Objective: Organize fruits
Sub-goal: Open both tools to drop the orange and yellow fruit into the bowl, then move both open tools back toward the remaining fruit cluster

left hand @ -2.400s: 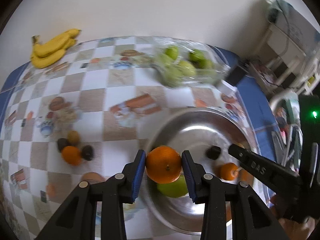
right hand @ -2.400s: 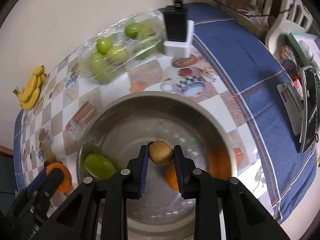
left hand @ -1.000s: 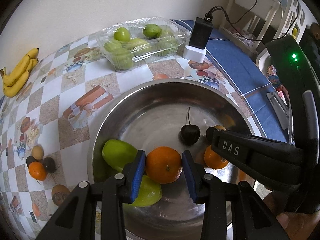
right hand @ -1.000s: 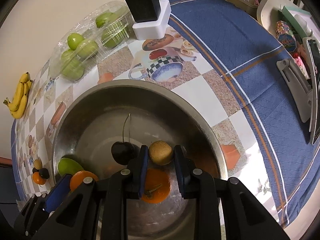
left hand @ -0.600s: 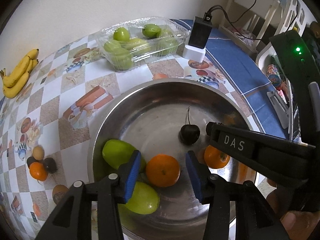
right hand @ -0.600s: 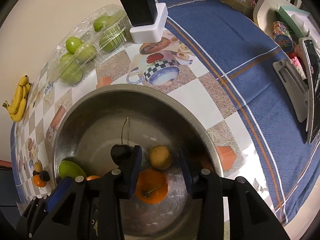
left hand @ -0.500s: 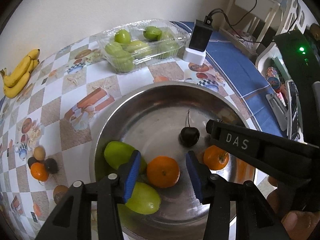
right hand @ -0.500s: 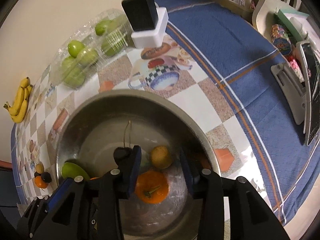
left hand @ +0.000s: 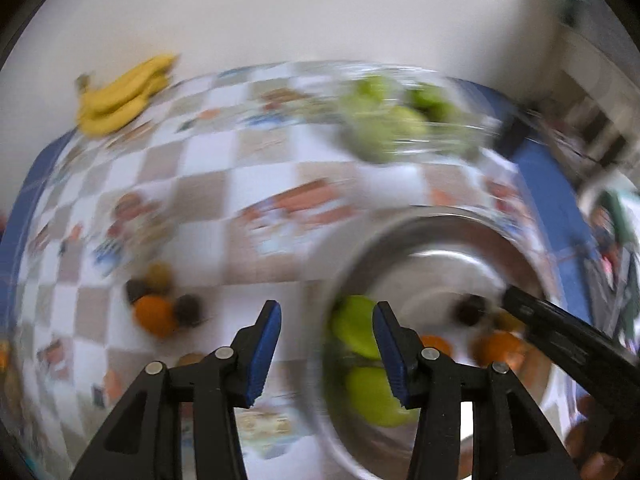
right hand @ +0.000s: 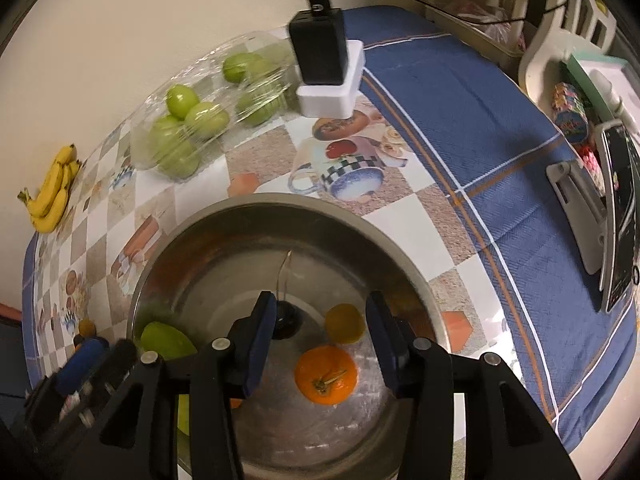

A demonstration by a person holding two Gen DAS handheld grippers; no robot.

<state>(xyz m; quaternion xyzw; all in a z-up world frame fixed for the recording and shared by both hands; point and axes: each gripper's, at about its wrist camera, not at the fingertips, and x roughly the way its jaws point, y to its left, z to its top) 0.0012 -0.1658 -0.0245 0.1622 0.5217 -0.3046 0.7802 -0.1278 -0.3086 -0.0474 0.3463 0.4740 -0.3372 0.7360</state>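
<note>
A steel bowl (right hand: 280, 200) holds an orange (right hand: 326, 374), a small yellow-brown fruit (right hand: 344, 324), a dark cherry (right hand: 286, 320) and a green fruit (right hand: 166, 340). My right gripper (right hand: 320, 304) hangs open above them, touching none. The left wrist view is blurred by motion. My left gripper (left hand: 326, 312) is open and empty over the bowl's left rim (left hand: 440, 216), with two green fruits (left hand: 356, 332) below its right finger. To its left a small orange (left hand: 154, 316) lies on the table among dark and brown little fruits (left hand: 188, 308).
Bananas (right hand: 52, 192) lie at the table's far left by the wall. A clear box of green fruits (right hand: 200, 116) and a black charger on a white block (right hand: 324, 68) stand behind the bowl. A phone (right hand: 620, 216) rests at the right.
Both grippers opened, leaving the orange and the yellow-brown fruit in the bowl. The left gripper then swung left to the bowl's rim. The right gripper rose a little.
</note>
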